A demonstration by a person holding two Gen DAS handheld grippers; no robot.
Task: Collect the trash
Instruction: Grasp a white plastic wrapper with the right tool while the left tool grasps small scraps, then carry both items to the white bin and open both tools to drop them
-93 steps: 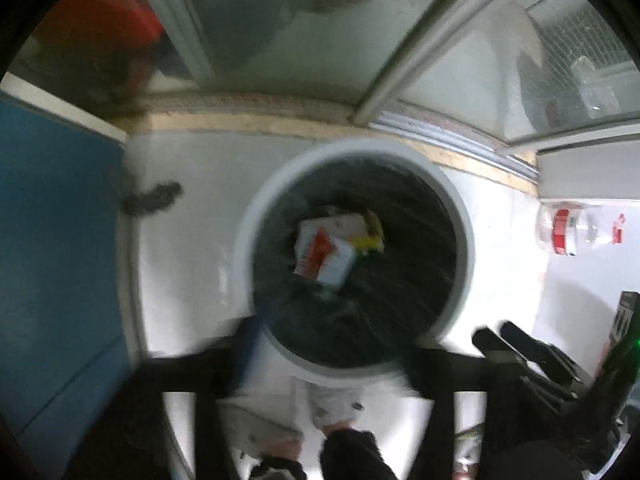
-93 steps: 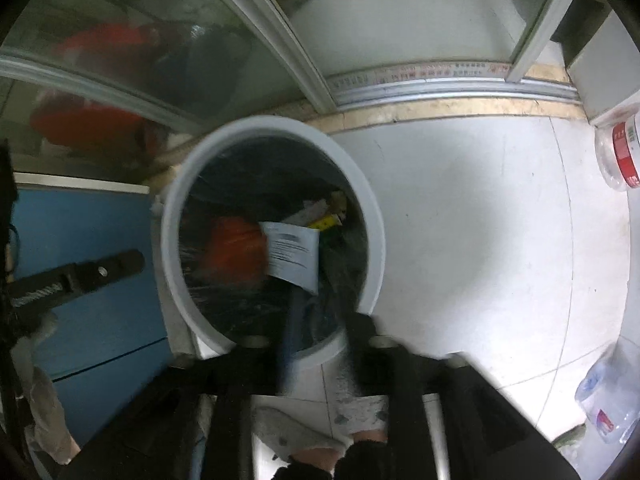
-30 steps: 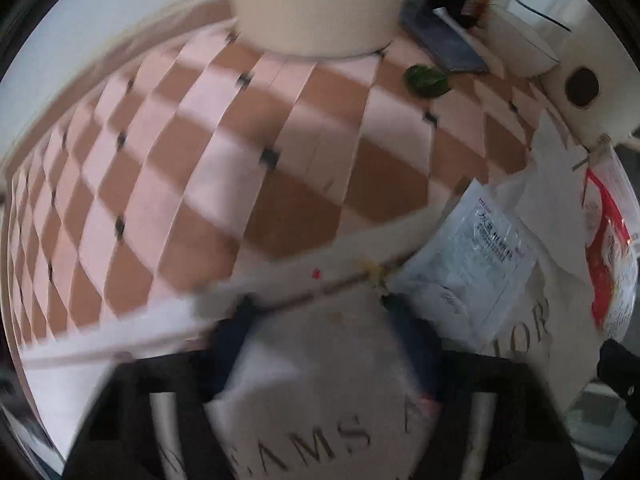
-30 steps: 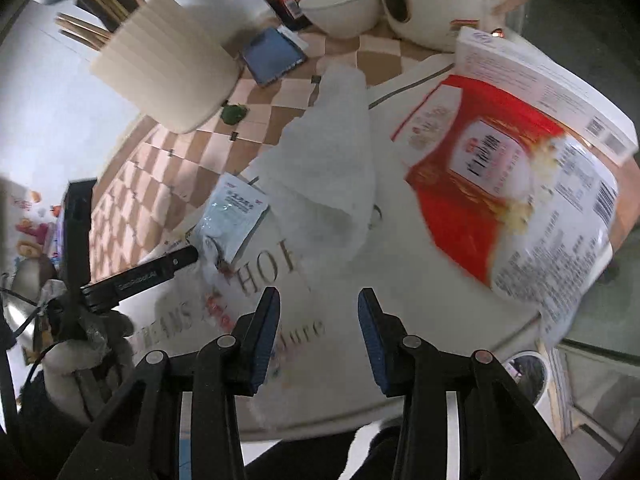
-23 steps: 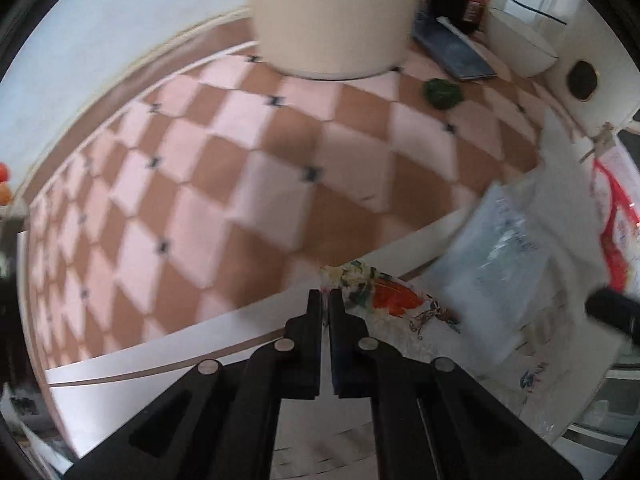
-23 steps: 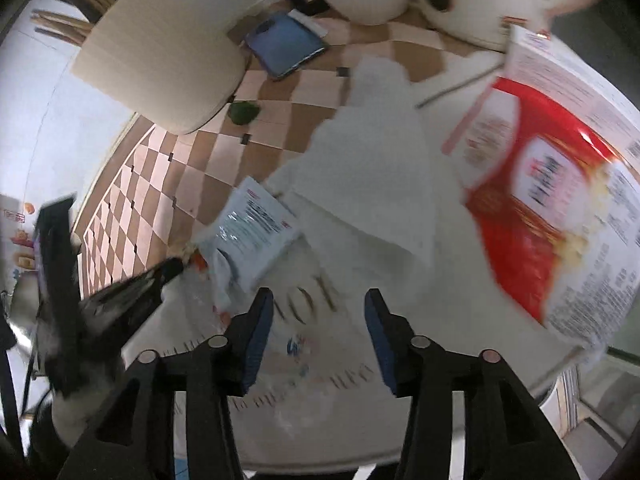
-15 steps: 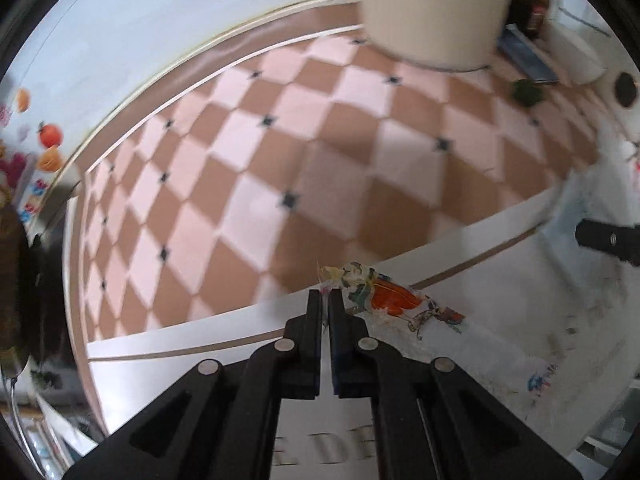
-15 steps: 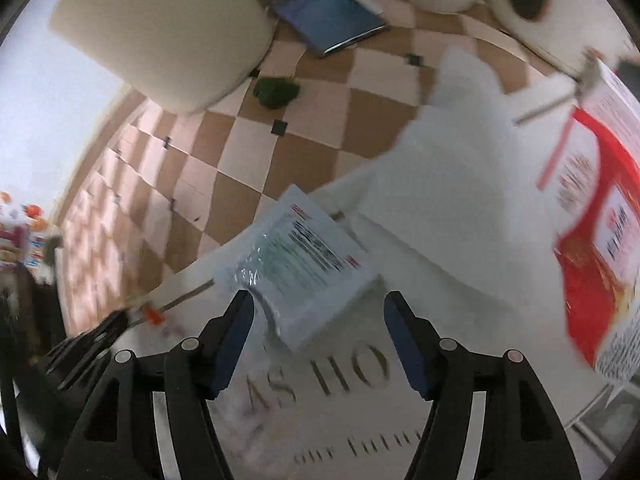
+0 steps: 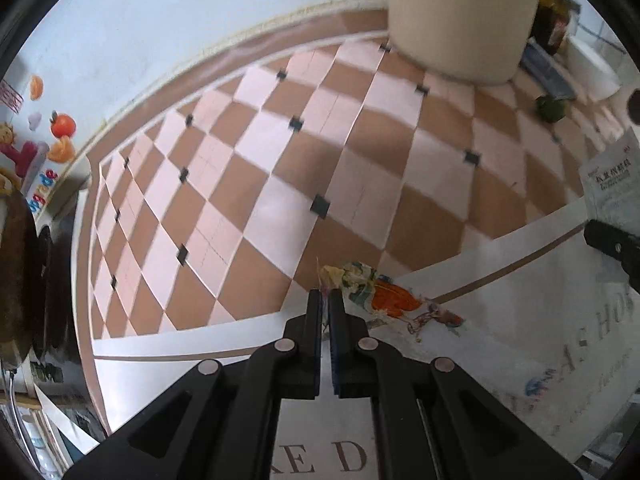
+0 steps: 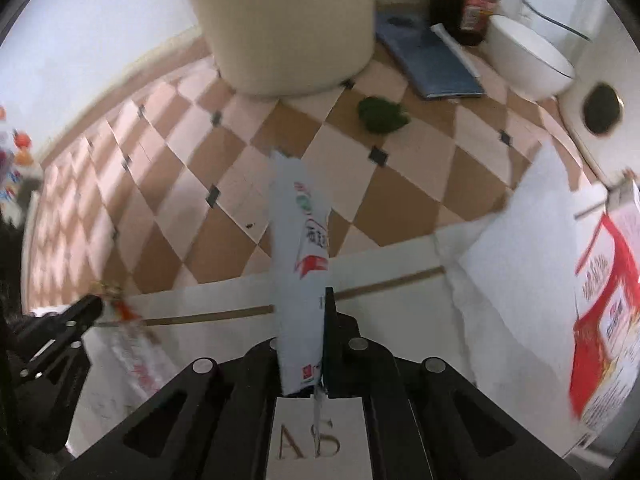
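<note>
Pickup step, both loaded. Left gripper [image 9: 325,298] clamped tight on the crumpled wrapper [image 9: 362,286], just off the counter [image 9: 248,184]. Right gripper [image 10: 302,300] has just closed on the white sachet [image 10: 302,240], pinched upright. Next: carry both to a bin, none in view.

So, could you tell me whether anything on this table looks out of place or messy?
Yes. A small green scrap lies loose on the checked tablecloth, a crumpled white tissue sprawls at the right, and a red-and-white food package overhangs the table's right edge.
</note>
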